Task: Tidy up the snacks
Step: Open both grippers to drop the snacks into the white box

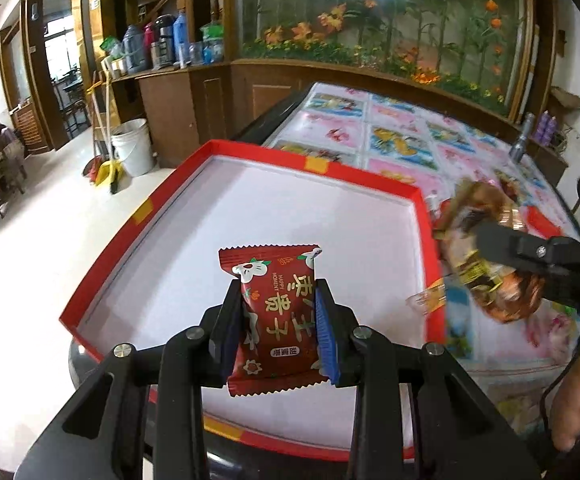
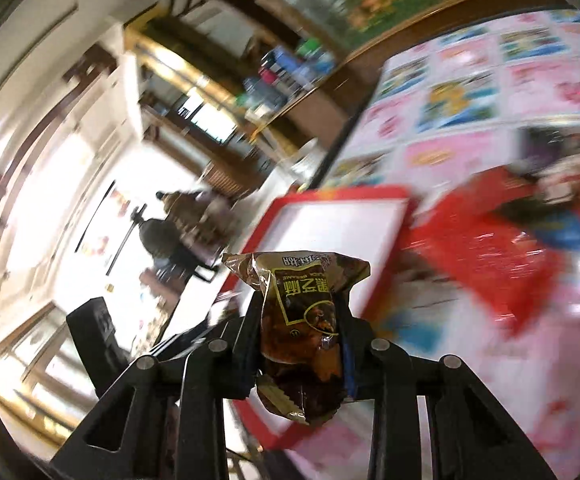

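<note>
Your table (image 1: 470, 152) carries a glossy cloth printed in pink and blue flower panels, and it fills the right side of the left wrist view. On its near corner sits the red-rimmed box tray (image 1: 250, 148), its white floor bare; the right wrist view shows the same tray (image 2: 346, 194), blurred and tilted. Just right of the tray, a red wrapper or bag (image 2: 490, 248) lies on the cloth, too smeared to name more closely.

Your left tool (image 1: 278, 320) is nearly closed, both pads pressing the sides of a dark red date snack packet (image 1: 276, 312). The packet stands upright over the tray's near part; whether it touches the floor you cannot tell.

Your right tool (image 2: 300, 336) is likewise nearly closed, pinching a brown black-sesame snack packet (image 2: 302, 320) by its middle. From the left wrist view that packet (image 1: 490, 264) hangs above the cloth, just beyond the tray's right rim, with the black tool arm across it.
</note>
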Motion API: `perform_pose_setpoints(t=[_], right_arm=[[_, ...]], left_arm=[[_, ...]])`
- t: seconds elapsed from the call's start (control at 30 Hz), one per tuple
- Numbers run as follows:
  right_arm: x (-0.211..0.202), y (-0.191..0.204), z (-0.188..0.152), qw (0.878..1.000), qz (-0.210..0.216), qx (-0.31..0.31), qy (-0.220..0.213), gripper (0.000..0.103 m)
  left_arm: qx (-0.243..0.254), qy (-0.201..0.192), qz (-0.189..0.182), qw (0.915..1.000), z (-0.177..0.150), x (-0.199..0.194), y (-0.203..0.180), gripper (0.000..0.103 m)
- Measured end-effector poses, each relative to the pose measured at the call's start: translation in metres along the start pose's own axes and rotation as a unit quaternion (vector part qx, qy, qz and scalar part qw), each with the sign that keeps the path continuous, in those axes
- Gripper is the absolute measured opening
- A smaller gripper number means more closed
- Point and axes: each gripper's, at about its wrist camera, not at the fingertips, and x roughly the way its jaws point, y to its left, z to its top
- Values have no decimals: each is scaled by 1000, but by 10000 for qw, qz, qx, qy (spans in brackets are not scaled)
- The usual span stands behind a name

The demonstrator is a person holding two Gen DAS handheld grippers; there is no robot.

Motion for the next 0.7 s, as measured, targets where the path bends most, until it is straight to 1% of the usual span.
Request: perform_pose_setpoints(t=[0.1,0.17,0.23,0.3,0.37,0.4,0.43,0.5,0.57,0.6,0.63,0.7], right_arm=[[35,14,-7,9995,-73,-90,298,32],[52,20,-9,9990,-148,-166,390,35],[55,26,-10,9987,-162,-240,419,37],[53,29,-9,9988,-46,-241,433,41],[39,30,-6,9992,-61,-326,241,49],[32,29,-4,9993,-91,-346,135,50],[23,26,-1,9994,-108,-333,33,52],[0,17,3,9989,-293,-320,-198,55],[-27,8,2,9967,-615,-356,-402,56],[-44,2,0,9949,-797,-345,-510,57],[-58,-4,-2,9933,-933,-323,-603,57],[-99,-23,-9,9870,-1313,-197,-908,59]], left_arm=[[-79,138,88,9998,-4,6,10,31],[-156,216,145,9995,-6,8,16,32],[-171,199,253,9993,-7,8,19,32],[-147,161,368,9991,-6,6,20,34],[-124,75,433,9990,-4,1,19,44],[-112,17,440,9990,-4,-2,18,51],[-89,-57,424,9990,-3,-5,15,55],[40,-227,261,9994,-2,-14,5,57],[223,-314,-5,9993,-3,-21,-8,63],[358,-325,-177,9987,-3,-23,-18,68],[526,-321,-362,9974,-4,-25,-29,71],[917,-254,-761,9926,-8,-27,-58,71]])
